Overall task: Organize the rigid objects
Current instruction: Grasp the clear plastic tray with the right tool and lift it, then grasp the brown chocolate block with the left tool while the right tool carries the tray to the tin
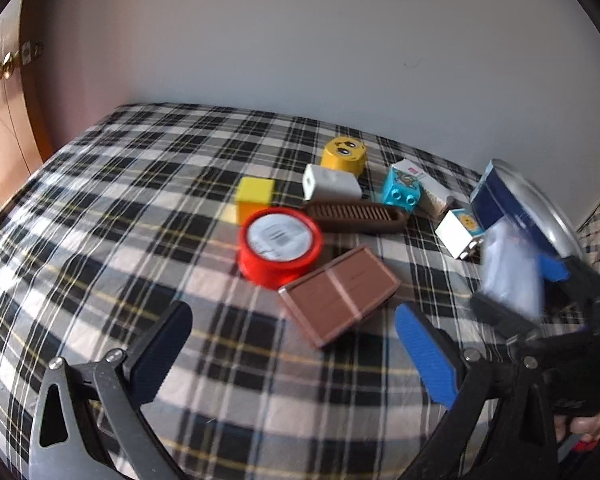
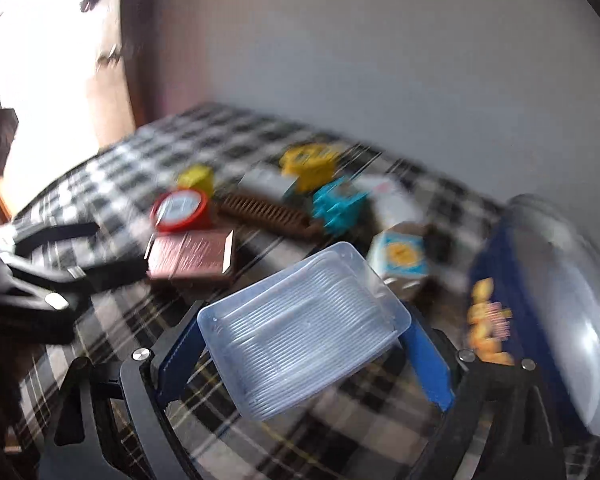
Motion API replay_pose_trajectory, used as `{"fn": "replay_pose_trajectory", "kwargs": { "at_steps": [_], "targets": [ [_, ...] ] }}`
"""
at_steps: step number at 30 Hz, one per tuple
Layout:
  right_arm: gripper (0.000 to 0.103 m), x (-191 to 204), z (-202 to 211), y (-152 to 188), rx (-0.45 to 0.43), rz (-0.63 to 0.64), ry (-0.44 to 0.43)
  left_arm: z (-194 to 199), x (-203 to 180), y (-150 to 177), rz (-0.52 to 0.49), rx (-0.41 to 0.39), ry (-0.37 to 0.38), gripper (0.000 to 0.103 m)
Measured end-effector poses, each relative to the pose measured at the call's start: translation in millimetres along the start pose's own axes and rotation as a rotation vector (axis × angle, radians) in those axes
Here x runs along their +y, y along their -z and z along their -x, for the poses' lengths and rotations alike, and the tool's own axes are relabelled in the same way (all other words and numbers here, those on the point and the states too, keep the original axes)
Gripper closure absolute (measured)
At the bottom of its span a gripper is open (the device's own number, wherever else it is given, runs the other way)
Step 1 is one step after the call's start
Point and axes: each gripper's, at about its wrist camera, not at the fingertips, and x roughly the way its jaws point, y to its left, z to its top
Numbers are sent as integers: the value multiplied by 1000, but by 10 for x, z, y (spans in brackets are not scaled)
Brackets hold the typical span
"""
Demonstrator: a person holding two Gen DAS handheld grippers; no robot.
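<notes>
The clear plastic lid (image 2: 304,332) sits between the blue pads of the right gripper (image 2: 304,344), held lifted off the checked bedspread (image 1: 120,208) near its right edge, just by the big blue tin (image 2: 512,280). Looks like a wide grip across the lid, pads touching both sides. The left gripper (image 1: 292,344) hangs wide open over the brown chocolate-bar block (image 1: 340,292), holding nothing. My take: keep that lid level and squeeze gently, thin plastic probably flexes and pops out, and steer clear of the little white cube (image 2: 400,256) beside the tin.
</notes>
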Motion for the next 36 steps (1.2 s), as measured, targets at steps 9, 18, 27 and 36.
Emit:
{"fn": "replay_pose_trajectory", "kwargs": {
  "at_steps": [9,18,27,36],
  "targets": [
    [10,-419,254,-76,-135,-188,100,-292,-341,-157,125,0,-119,4],
    [10,-596,378,-66,-170,-287,92,-485,-301,-144,159,70,-239,6],
    [10,-540,373,-54,-177,-276,86,-356,-192,-65,129,46,-127,18],
    [10,-569,491,-46,-240,-288,142,-114,18,25,138,-19,48,18]
  ]
}}
